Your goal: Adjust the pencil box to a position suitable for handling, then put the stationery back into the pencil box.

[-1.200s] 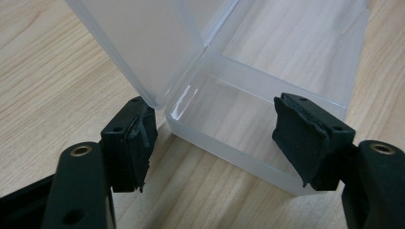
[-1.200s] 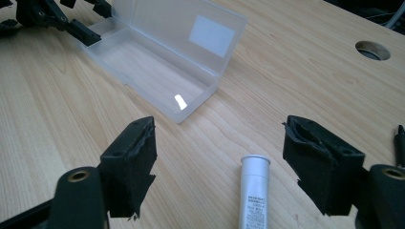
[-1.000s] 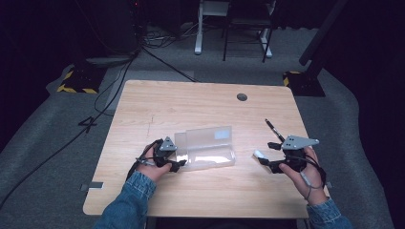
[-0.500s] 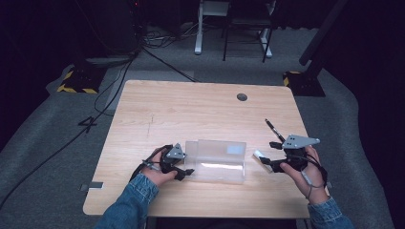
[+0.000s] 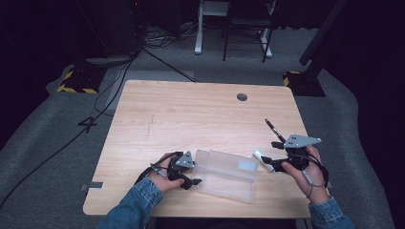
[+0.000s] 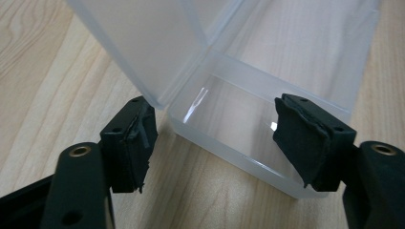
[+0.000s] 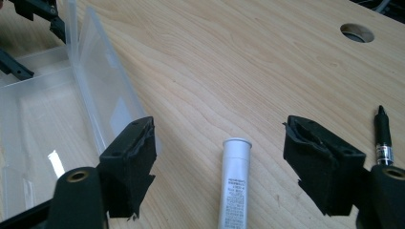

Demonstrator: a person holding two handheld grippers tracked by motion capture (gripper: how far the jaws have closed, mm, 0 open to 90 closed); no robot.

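Left hand (image 5: pixel 165 174): resting low on the table (image 5: pixel 191 114) near its front edge, denim sleeve coming in from below.
Left gripper (image 6: pixel 215 143): lying level, pointing right at the box; jaws standing apart around the box's near end corner, one pad just outside the corner, the other against the end wall, not visibly pinching; jaws having just been opening slightly.
Box (image 5: pixel 229 174): one, clear plastic, lid open, sitting between the two grippers at the front of the table; lid leaning up and back; pale label on the lid, writing not readable.
Tube (image 7: pixel 234 183): one, silver, lying on the table between the right jaws, touching neither; small print along it, too fine for reading.
Right gripper (image 7: pixel 219 157): jaws spread wide, gripping nothing, straddling the tube.
Right hand (image 5: pixel 298 169): wrapping the handle, held level, pointing left toward the box.
Pen (image 7: pixel 382 136): one, black, lying just beyond the right jaw; banded label, not legible.
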